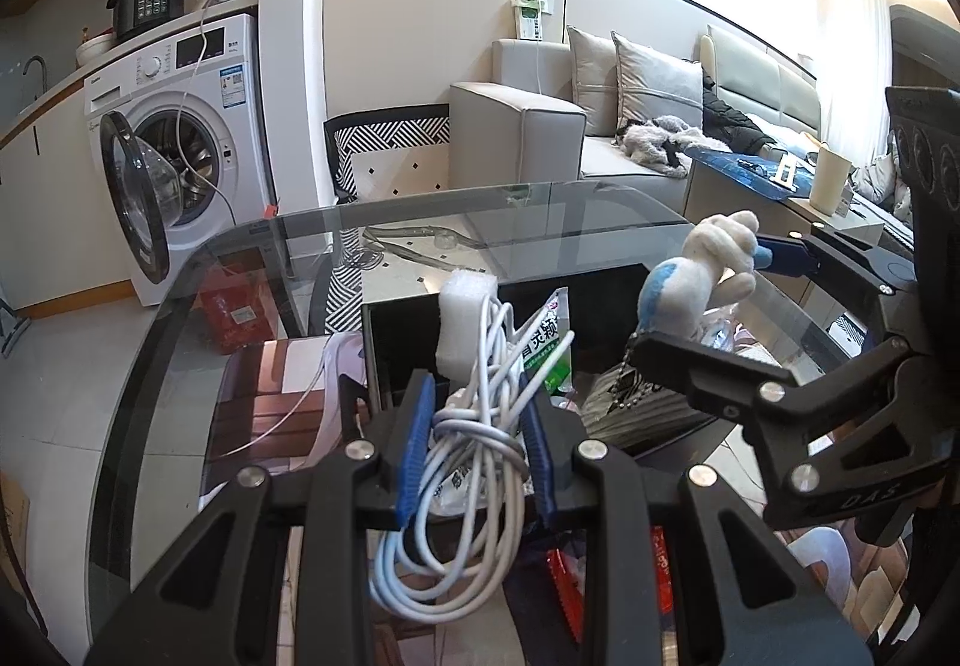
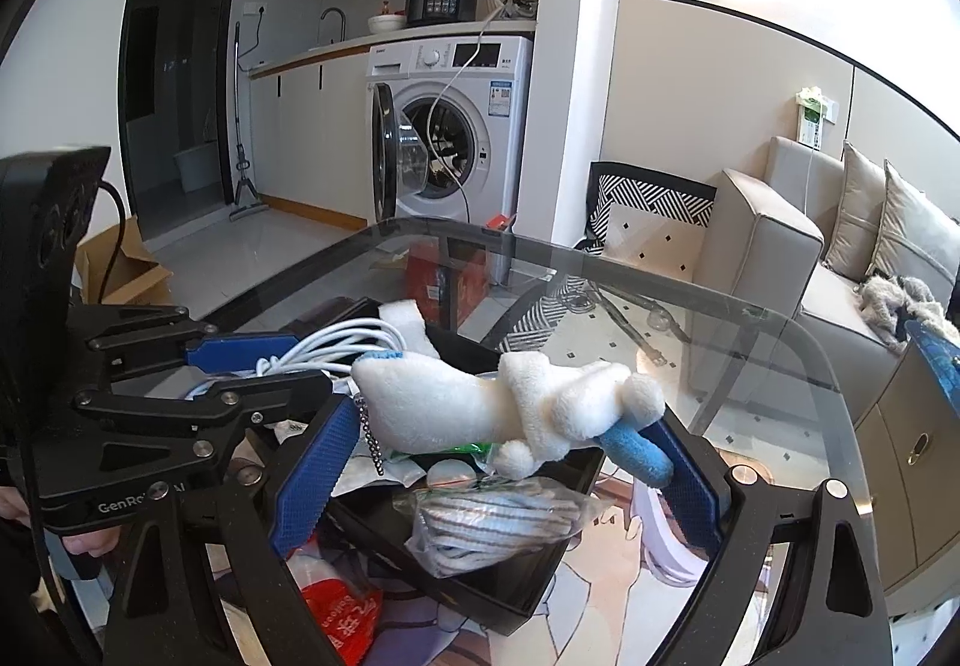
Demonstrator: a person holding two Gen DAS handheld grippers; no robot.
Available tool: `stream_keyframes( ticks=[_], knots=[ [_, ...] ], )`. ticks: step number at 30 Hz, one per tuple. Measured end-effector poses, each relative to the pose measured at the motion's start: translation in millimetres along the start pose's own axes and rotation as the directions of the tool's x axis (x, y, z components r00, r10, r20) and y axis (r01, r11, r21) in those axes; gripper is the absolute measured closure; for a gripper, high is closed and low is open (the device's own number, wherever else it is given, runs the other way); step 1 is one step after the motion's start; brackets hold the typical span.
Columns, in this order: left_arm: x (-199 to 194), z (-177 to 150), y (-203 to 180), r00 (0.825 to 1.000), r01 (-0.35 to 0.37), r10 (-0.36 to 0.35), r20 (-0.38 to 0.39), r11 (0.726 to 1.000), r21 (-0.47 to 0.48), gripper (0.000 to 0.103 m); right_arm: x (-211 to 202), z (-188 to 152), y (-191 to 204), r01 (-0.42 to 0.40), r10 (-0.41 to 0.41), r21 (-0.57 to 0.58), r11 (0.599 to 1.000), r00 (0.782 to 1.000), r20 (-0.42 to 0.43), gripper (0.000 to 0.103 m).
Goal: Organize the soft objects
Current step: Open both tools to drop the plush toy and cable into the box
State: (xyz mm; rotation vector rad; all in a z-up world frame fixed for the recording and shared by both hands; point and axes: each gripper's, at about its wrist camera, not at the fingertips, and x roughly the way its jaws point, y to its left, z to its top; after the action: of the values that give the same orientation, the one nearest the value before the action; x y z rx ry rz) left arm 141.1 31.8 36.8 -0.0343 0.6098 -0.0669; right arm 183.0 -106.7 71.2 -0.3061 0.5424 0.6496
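Cable bundle [image 1: 474, 426], white and coiled with a knot round its middle, sits clamped between the blue pads of the left gripper [image 1: 477, 426], held up over the black tray [image 1: 600, 294] on the glass worktop [image 1: 420, 222]. A white foam block [image 1: 465, 324] stands just behind the cable. To the right, the plush toy [image 2: 510, 408], white with blue trim and a bead chain, lies crosswise between the fingers of the right gripper [image 2: 498, 462], which are closed on it above the tray. Below it in the tray lies a bagged striped cloth [image 2: 498, 522].
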Motion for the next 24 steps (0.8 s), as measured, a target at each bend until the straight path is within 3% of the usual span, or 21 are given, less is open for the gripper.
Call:
stream_keyframes(
  ticks=[6,8,9,14,15,18,24],
  knots=[
    [4.6,-0.2,-0.8,1.000,-0.009,0.009,0.001,1.000,0.020,0.074,5.4,-0.3,-3.1,0.025,-0.025,-0.023,0.999,1.000,-0.004,0.005],
    [6.2,-0.8,0.2,1.000,-0.016,0.016,-0.003,1.000,0.021,0.064,3.5,0.1,-4.1,0.045,-0.045,-0.031,0.999,0.999,0.004,0.005],
    [6.9,-1.3,0.3,1.000,-0.027,0.027,-0.004,0.999,0.024,0.050,2.3,0.1,-4.5,0.053,-0.053,-0.032,0.998,0.999,0.005,0.005],
    [-0.5,-3.4,0.7,1.000,-0.024,0.024,0.005,0.999,0.029,0.045,-9.2,-3.3,-9.2,0.058,-0.058,-0.010,0.998,0.998,0.005,0.005],
    [-2.5,-4.2,1.0,1.000,-0.023,0.022,0.006,0.999,0.031,0.040,-12.5,-5.0,-10.6,0.052,-0.052,0.006,0.999,0.999,-0.002,0.004],
    [-13.7,-7.8,1.8,1.000,-0.025,0.025,0.006,0.999,0.031,0.000,-21.7,-11.5,-12.3,0.021,-0.020,0.046,0.999,1.000,-0.020,0.001],
    [-37.3,-18.2,3.3,1.000,-0.013,0.013,0.006,0.999,0.031,0.000,-39.0,-30.8,-7.3,-0.029,0.038,0.119,0.992,0.997,-0.074,0.001]
  ],
)
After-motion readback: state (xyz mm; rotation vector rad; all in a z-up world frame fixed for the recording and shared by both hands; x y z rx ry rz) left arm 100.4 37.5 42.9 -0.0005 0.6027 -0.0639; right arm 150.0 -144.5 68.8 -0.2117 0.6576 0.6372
